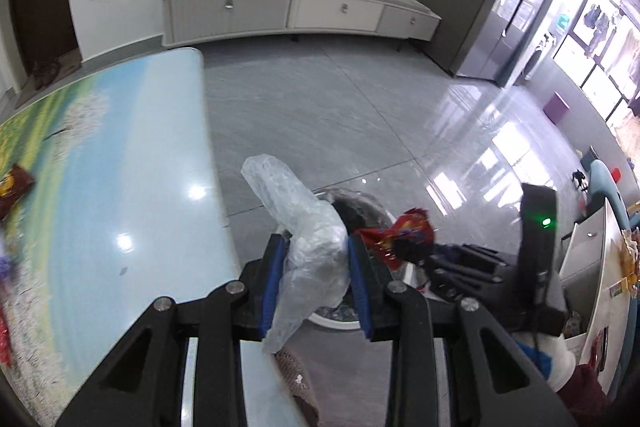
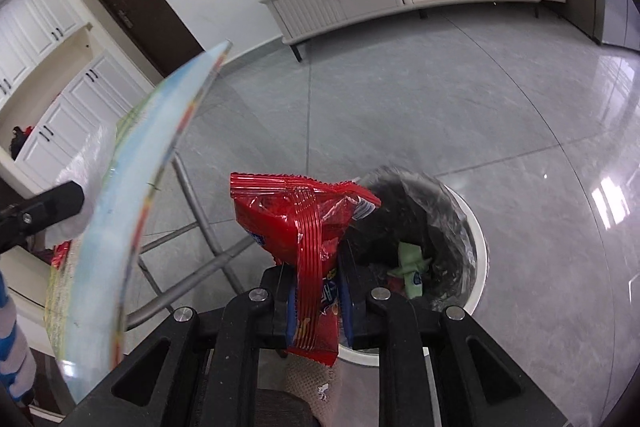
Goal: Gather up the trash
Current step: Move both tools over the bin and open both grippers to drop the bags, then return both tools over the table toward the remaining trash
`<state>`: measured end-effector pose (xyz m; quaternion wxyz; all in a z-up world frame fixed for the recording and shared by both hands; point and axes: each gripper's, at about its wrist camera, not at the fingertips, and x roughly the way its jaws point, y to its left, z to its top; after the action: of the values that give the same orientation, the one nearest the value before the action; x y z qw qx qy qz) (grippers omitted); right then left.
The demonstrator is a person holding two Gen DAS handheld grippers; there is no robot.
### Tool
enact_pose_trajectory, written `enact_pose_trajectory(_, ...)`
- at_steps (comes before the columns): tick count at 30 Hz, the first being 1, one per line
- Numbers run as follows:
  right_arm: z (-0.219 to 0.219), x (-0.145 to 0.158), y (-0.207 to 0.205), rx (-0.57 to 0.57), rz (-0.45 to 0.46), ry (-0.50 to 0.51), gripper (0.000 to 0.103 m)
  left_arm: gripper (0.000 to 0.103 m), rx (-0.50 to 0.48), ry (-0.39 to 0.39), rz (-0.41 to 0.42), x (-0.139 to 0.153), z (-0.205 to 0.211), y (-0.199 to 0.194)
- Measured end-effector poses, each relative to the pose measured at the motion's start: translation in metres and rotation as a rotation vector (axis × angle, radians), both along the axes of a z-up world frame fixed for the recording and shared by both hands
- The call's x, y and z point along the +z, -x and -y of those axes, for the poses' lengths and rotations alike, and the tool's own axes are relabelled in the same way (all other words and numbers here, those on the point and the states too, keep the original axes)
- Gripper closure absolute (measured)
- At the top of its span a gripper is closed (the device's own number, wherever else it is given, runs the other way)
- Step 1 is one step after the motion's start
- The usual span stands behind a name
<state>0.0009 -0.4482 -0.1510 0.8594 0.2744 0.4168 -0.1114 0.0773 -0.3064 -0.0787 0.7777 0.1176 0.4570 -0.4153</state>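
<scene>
Hovering beside the bench point(image 1: 132, 163), both grippers carry trash toward the white waste bin point(image 2: 478, 251) on the grey tiled floor point(image 2: 400, 115) (black liner, green scrap already inside).

Risk, largest first: the bin mouth is not wide, and two grippers crowd it at once. In the left wrist view the right gripper point(image 1: 404, 247) sits just beside the left gripper point(image 1: 316, 259), so a knock between them could jar a release wide of the rim.

Clear plastic bag point(image 1: 308, 235): left jaws nearly closed, clamped on its crumpled middle. Long axis runs along the fingers, loose end pointing up and away, tail hanging below. Light film; may cling to the pads or drift onto the floor.

Red snack wrapper point(image 2: 304, 227): right jaws narrow, pinching its lower half. Long axis upright along the fingers, torn mouth topmost, left of the bin opening. Dropped from here, it likely misses.
</scene>
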Motion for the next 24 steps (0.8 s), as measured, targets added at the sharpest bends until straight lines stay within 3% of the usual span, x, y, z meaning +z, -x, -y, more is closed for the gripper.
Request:
enact_pose_trajectory(2, 0.007, -0.013, 0.001, -0.024, -0.031, -0.002, 0.083, 0.072, -0.015, 0.003, -0.03, -0.008, 0.017, -0.001)
enact_pose_trajectory(6, 0.02, -0.026, 0.003, -0.077, -0.07, 0.001, 0.048, 0.071, -0.038, 0.014, -0.084, -0.02, 0.045, -0.004)
enact_pose_trajectory(7, 0.024, -0.028, 0.005, -0.091, -0.077, 0.002, 0.047, 0.07, -0.045, 0.016, -0.097, -0.023, 0.051, -0.005)
enact_pose_trajectory(11, 0.032, -0.031, 0.012, -0.112, -0.093, 0.005, 0.047, 0.049, -0.049, 0.028, -0.133, -0.03, 0.062, -0.008)
enact_pose_trajectory(17, 0.034, -0.023, 0.022, -0.141, -0.102, 0.021, 0.046, 0.049, -0.038, 0.043, -0.132, -0.021, 0.043, -0.017)
enact_pose_trajectory(24, 0.02, 0.005, 0.021, -0.15, -0.064, 0.064, 0.046, 0.049, 0.025, 0.042, -0.026, 0.002, 0.008, -0.021)
